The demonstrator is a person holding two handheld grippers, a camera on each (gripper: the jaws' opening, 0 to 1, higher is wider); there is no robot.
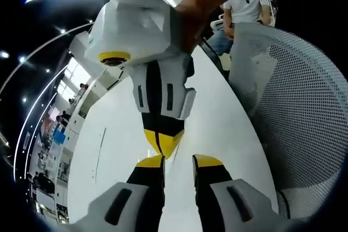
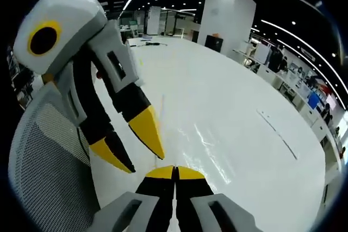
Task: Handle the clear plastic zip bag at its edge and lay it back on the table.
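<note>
White counter (image 2: 228,107) spreads bare ahead of both tongs; left tongs (image 1: 178,161) narrowly apart, right tongs (image 2: 175,171) closed, mesh chair (image 1: 304,107) beside.

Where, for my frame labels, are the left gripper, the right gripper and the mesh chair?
left gripper (image 1: 179,162): left gripper view, midway between its open yellow tips.
right gripper (image 2: 175,172): right gripper view, where its shut yellow tips meet.
mesh chair (image 1: 304,107): left gripper view, its white mesh back.
</note>
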